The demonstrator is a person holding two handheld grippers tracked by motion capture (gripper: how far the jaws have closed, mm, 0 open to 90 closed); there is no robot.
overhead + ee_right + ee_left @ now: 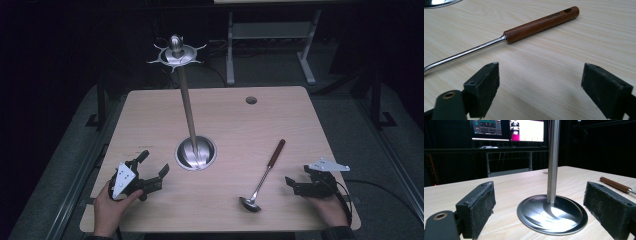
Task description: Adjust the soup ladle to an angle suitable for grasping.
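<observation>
A steel stand rises from a round base (196,152) at the table's middle, its pole (187,107) topped by a ring of hooks (176,54). A ladle (265,172) with a brown wooden handle lies right of it, bowl (249,204) toward the front edge. My left gripper (154,163) rests open at the front left, aimed at the base (552,215) and pole (552,162). At the front right, my right gripper (297,175) is open just right of the ladle. In its own view, the handle (541,23) lies beyond the empty jaws of that gripper (540,85).
The wooden table (230,120) has a cable hole (251,100) near its far edge. A white metal frame (270,35) stands on the floor behind it. Lit monitors (509,130) glow beyond the table in the left gripper view. The surroundings are dark.
</observation>
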